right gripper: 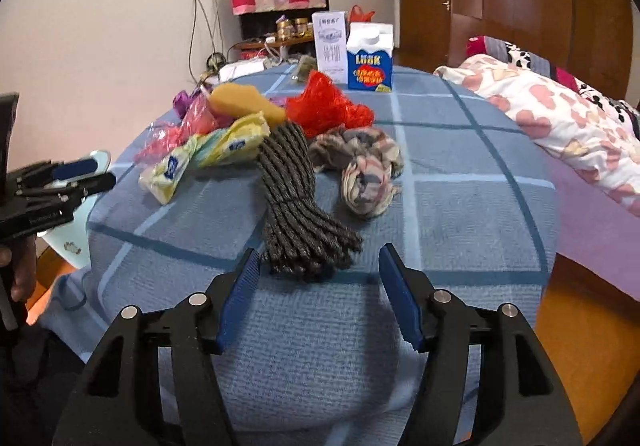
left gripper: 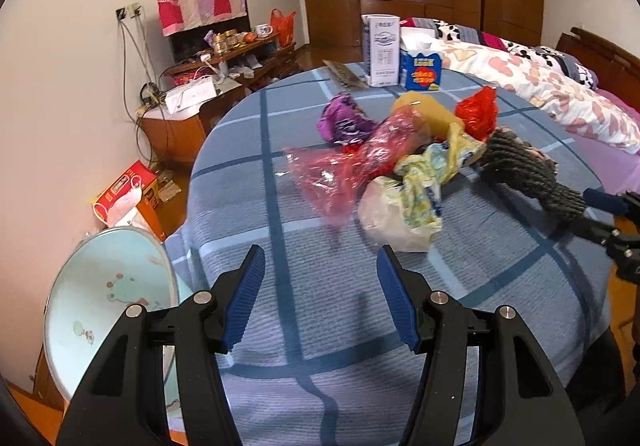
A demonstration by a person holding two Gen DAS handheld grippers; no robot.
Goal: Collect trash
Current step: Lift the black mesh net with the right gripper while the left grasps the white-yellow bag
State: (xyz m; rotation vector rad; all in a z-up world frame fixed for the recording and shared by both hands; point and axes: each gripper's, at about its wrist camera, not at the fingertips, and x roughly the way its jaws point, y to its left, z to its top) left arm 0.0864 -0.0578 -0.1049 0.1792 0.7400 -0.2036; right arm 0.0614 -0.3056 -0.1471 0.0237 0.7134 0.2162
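Trash pile [left gripper: 400, 166] mid-table — near edge [right gripper: 320, 386] bare.

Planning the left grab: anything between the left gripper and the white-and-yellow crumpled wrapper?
Nothing visible. The left gripper is open, with only bare blue checked cloth between it and the wrapper, just ahead, slightly right.

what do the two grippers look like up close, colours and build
Both match. The left gripper and right gripper have black angular plastic frames with triangular cut-outs and round silver pivot bolts. Each finger carries a flat blue ribbed pad. No cables show on either. A hand grips the left tool's black handle.
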